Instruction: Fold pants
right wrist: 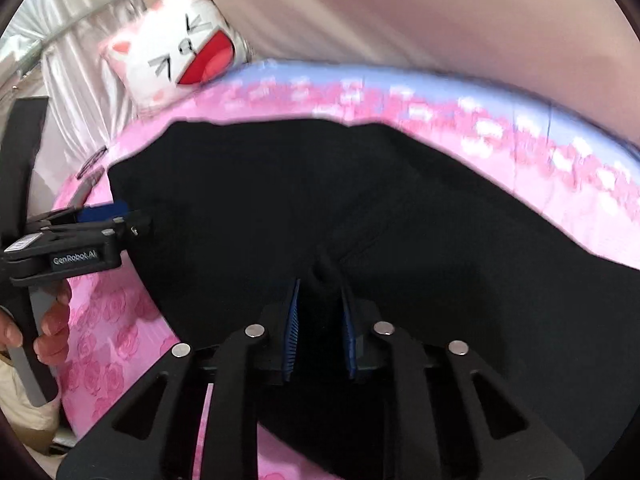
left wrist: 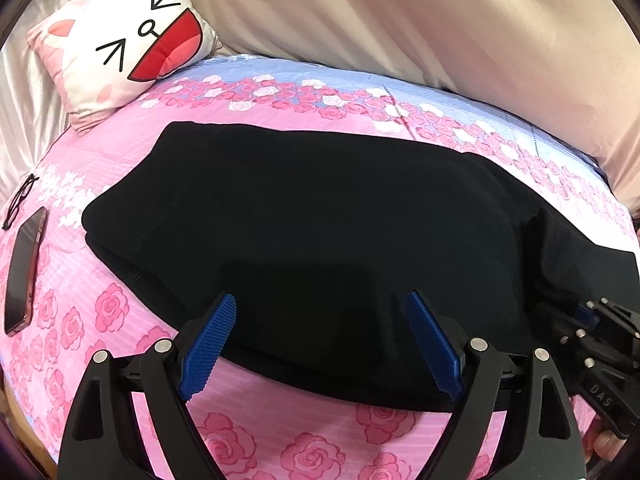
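I am partway through the fold: the black pants (left wrist: pixel 304 216) lie across the pink rose-print bedsheet (left wrist: pixel 120 160), already doubled over at their left end, where two layers stack up. My right gripper (right wrist: pixel 319 312) is clamped on a pinch of the black cloth, which rises as a small ridge between its blue pads (right wrist: pixel 292 332). My left gripper (left wrist: pixel 320 312) stands with its fingers wide apart over the near edge of the pants, holding nothing.

I judge the next move to be carrying the pinched part over the rest of the pants, while my left gripper either closes on the near hem or keeps the stack steady. The cloth is soft and dark, so layers are hard to tell apart; I should watch that I lift only what I mean to.

The left wrist view shows a phone (left wrist: pixel 24 276) and a pair of glasses (left wrist: pixel 20 200) lying on the sheet to the left, well apart from the pants, and the cat-face pillow (left wrist: pixel 128 40) sharply. The right wrist view is blurred there, but it alone shows the pinch itself, and my left gripper from the side.
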`<action>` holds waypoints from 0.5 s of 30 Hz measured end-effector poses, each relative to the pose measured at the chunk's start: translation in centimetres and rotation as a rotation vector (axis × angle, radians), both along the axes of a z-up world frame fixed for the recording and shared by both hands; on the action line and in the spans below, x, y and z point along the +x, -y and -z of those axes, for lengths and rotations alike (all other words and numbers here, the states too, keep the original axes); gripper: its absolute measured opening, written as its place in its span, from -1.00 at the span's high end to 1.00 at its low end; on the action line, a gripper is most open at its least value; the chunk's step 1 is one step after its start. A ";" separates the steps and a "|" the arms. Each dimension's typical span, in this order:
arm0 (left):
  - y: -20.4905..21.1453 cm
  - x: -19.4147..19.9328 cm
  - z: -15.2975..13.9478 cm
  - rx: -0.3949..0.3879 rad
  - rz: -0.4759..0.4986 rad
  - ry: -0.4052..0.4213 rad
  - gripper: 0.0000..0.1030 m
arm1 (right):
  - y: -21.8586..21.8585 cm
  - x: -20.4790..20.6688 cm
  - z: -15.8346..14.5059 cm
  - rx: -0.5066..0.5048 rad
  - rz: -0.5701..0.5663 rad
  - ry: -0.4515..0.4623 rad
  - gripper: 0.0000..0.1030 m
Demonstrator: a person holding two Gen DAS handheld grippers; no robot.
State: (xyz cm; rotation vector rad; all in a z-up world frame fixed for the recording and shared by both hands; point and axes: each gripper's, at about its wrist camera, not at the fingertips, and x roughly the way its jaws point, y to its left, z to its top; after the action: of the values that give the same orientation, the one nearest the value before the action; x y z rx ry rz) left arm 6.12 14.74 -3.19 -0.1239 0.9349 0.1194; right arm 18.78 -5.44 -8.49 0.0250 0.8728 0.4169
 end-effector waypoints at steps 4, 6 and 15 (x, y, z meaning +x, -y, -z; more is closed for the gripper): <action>-0.2 -0.6 -0.6 0.021 0.003 0.005 -0.64 | 2.7 -2.7 -3.1 0.132 0.008 0.040 0.39; -0.2 -0.9 -1.2 0.024 0.009 0.020 -0.64 | 6.1 -5.0 -5.2 0.170 0.080 0.108 0.39; 12.3 2.8 -5.0 -0.025 0.288 0.109 -0.70 | 20.9 -7.4 -6.8 0.031 0.501 0.098 0.66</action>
State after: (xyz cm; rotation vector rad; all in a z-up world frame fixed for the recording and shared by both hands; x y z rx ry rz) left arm 8.89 2.47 1.82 -0.0176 0.8366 -0.1645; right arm 11.37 -26.32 -1.74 0.2445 0.7320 -0.0379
